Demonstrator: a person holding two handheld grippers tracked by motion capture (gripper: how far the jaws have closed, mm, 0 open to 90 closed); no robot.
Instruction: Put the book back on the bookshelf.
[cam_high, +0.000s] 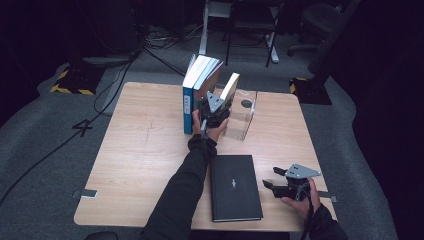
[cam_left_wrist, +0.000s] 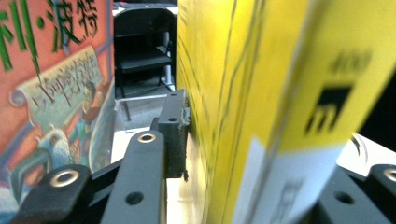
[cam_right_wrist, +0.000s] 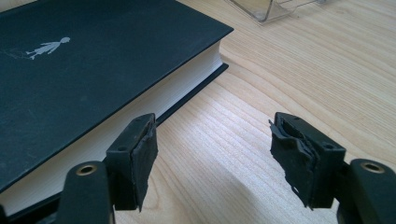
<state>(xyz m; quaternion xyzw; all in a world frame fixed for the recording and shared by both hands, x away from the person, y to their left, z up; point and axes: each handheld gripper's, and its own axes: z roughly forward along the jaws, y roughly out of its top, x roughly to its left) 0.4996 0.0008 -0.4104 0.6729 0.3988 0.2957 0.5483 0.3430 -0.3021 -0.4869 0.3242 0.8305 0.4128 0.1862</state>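
Fingers (cam_left_wrist: 173, 135) of left gripper (cam_high: 215, 116) straddle yellow book (cam_left_wrist: 280, 93) beside clear bookend (cam_high: 240, 120), grip loosening; next, withdraw. Right gripper (cam_right_wrist: 212, 158) gapes empty.

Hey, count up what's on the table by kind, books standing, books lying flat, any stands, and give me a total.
Upright books in a row: 3
Leaning yellow paperback book: 1
Flat black hardcover book: 1
Clear plastic book stand: 1
Total: 6

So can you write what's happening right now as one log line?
left gripper: fingers around yellow book, at clear stand | right gripper: open, empty, beside black book | table
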